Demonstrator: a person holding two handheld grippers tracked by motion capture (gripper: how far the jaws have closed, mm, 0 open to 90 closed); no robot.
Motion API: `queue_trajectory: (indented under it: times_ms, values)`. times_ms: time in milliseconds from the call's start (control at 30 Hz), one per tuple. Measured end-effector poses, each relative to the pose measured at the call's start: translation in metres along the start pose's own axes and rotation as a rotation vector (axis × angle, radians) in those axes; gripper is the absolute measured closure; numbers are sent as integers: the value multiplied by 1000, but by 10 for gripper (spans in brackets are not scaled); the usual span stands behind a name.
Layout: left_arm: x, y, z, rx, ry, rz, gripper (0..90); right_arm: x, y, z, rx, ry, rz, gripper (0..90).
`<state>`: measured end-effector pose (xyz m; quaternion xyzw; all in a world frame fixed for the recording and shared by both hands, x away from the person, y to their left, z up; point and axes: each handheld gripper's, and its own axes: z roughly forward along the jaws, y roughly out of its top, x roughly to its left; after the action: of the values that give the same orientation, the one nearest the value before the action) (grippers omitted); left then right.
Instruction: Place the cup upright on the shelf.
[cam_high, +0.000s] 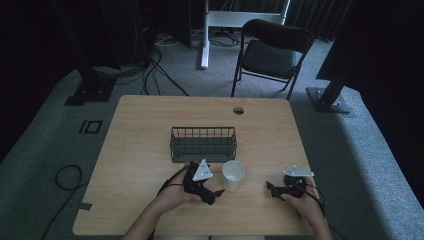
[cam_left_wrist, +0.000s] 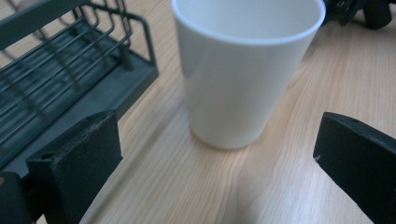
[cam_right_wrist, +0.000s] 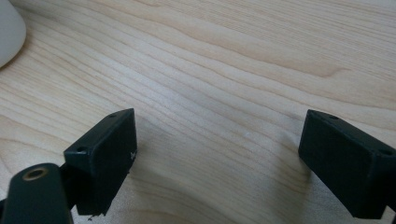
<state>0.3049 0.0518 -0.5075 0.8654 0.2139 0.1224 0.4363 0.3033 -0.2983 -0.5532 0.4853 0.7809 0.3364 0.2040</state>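
Facing white cup (cam_left_wrist: 245, 70), left claw (cam_left_wrist: 219, 154) (jaws wide), basket (cam_left_wrist: 70, 79) beside

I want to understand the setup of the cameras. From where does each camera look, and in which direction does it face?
High view: above the person's side, facing forward and down on the table; forearms, left gripper, right gripper.
Left gripper view: rides the left gripper, facing the white cup and wire basket; own open jaws.
Right gripper view: low, facing bare wood; own open jaws.
All three views share the cup.
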Motion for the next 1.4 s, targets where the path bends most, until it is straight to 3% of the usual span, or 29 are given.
queue_trajectory:
  times_ms: [633,867,967,1033,1067,1100,1267,1400]
  values:
    - [-11,27,31,-35,-57,24,12,0,0,0,0,0,0,111]
    - [-13,33,38,-55,-56,31,13,0,0,0,0,0,0,111]
    - [-11,34,40,-65,-62,20,85,0,0,0,0,0,0,111]
    - [-10,34,41,-72,-42,-1,169,0,0,0,0,0,0,111]
    - [-9,34,42,-74,-41,-6,170,0,0,0,0,0,0,111]
    - [-9,34,42,-80,-44,5,206,0,0,0,0,0,0,111]
    - [-8,35,41,-94,-16,6,209,0,0,0,0,0,0,111]
    - [-7,39,36,-108,-18,6,210,0,0,0,0,0,0,111]
